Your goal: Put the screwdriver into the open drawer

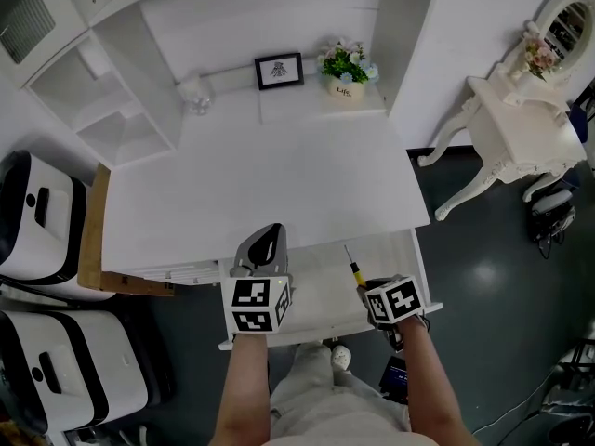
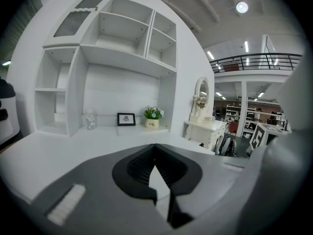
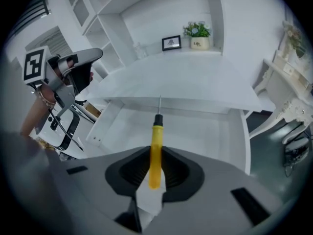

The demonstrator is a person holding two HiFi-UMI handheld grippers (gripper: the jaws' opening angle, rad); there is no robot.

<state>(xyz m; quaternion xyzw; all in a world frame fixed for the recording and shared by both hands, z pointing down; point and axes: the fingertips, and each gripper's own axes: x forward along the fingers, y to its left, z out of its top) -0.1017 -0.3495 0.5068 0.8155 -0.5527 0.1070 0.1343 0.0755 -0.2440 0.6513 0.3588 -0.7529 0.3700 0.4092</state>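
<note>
While the right gripper (image 3: pixel 155 164) is pinching the screwdriver (image 3: pixel 156 138) by its yellow handle above the open drawer (image 3: pixel 200 131), the left gripper (image 2: pixel 155 147) is hovering at the desk (image 1: pixel 279 175) edge, jaws together, empty.

A furniture showroom: a white hutch-desk surface (image 1: pixel 279 175) and mirrored dressing table (image 1: pixel 516 133) stand displayed in a hall with a railed mezzanine (image 2: pixel 254 61) and ceiling lights (image 2: pixel 241 7).
</note>
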